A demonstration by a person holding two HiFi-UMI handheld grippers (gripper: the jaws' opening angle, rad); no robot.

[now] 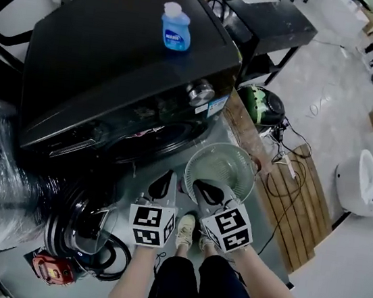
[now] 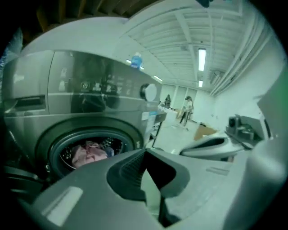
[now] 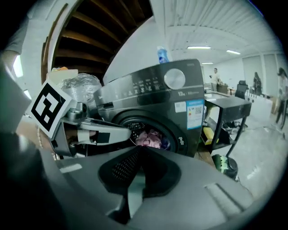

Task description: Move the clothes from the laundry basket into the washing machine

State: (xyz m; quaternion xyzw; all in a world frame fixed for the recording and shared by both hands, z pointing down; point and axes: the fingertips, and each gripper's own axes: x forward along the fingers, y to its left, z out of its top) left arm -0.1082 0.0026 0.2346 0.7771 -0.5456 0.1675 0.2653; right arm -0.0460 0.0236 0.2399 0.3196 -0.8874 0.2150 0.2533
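Clothes [image 3: 150, 138] in drum [image 3: 132, 127] (pink); door [image 1: 89, 233] open

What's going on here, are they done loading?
A person stands at the open washer with a gripper in each hand. The left gripper and right gripper are both shut and empty, held near the basket, which looks empty. Clothes lie inside the washer; its door is open.

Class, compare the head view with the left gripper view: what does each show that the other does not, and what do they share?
Head view only: the laundry basket and the person's shoes. Left gripper view only: pink clothes in the drum. Both: the washing machine with the blue bottle on top.
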